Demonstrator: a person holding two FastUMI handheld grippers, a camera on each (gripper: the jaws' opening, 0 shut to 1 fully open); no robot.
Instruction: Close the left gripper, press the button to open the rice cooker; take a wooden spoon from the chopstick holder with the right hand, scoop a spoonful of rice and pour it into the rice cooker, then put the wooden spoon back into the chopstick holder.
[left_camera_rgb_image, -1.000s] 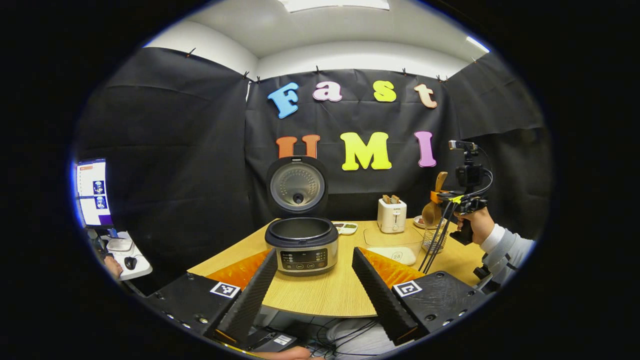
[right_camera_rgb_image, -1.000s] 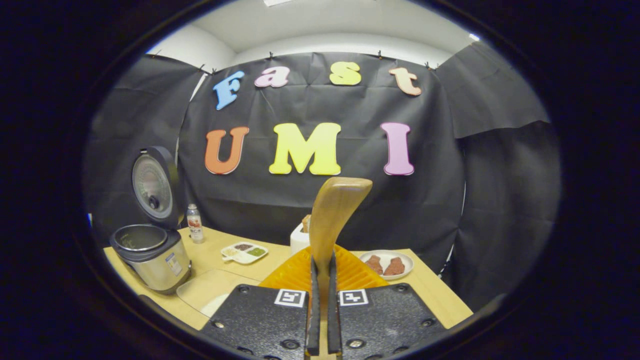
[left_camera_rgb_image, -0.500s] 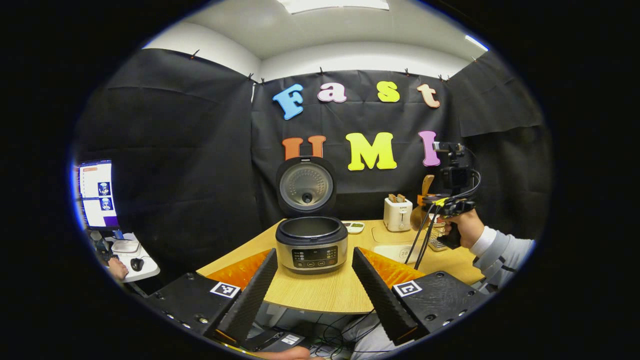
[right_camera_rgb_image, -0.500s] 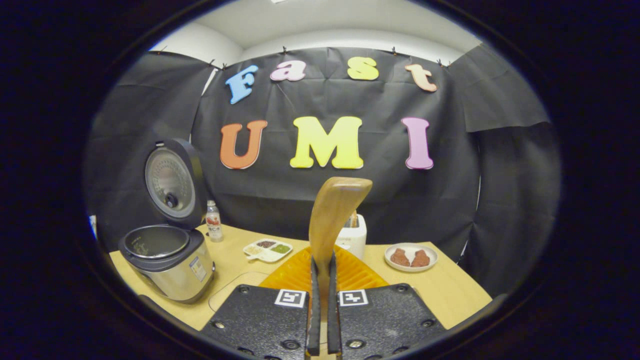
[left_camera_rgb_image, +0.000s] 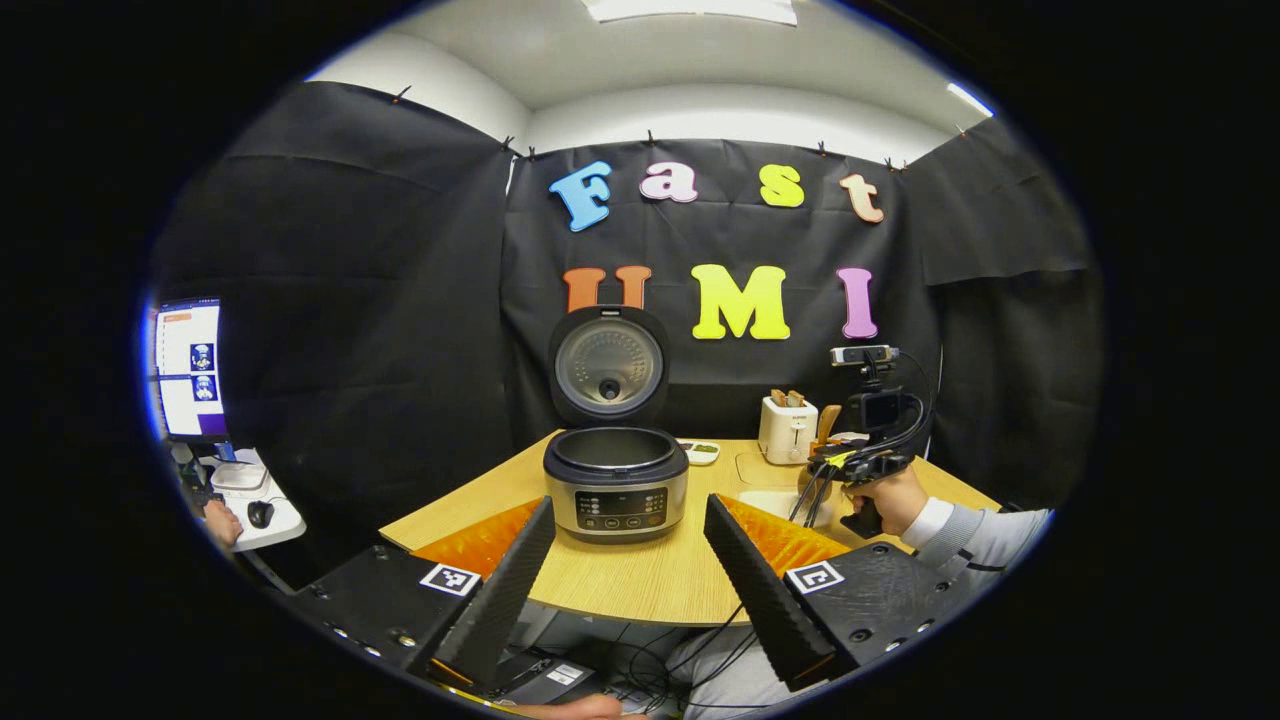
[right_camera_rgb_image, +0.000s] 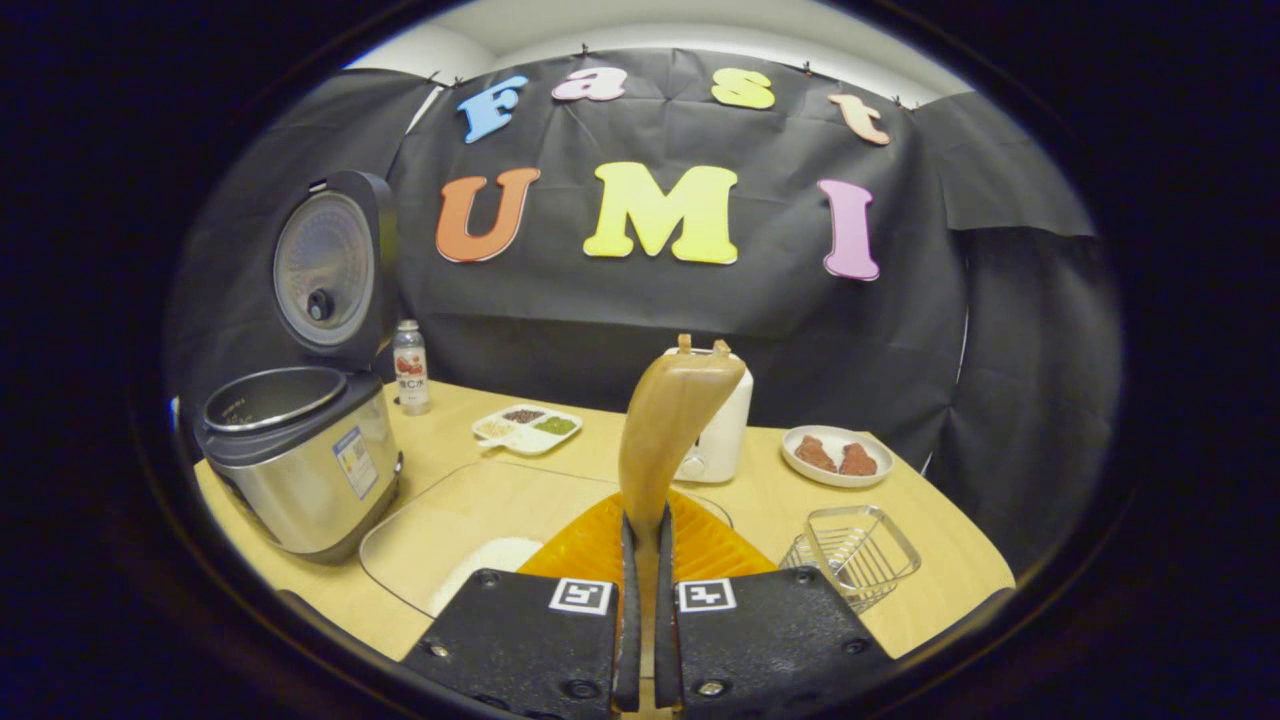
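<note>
Since 1 second ago the right gripper (right_camera_rgb_image: 645, 640), clamped on the wooden spoon (right_camera_rgb_image: 668, 425), has come down toward the rice (right_camera_rgb_image: 490, 562) in its clear tray (right_camera_rgb_image: 440, 525), ready to scoop, while the left gripper (left_camera_rgb_image: 628, 590) waits wide apart before the lid-up rice cooker (left_camera_rgb_image: 615, 480).

Your left gripper view is looking from off the counter's (left_camera_rgb_image: 640, 590) near edge, level, straight at the rice cooker (left_camera_rgb_image: 615, 483). Your right gripper view is sitting closer, over the counter's right part, tilting down, facing the back wall. Both are sharing the rice cooker (right_camera_rgb_image: 300, 460), toaster (right_camera_rgb_image: 712, 420) and counter.
</note>
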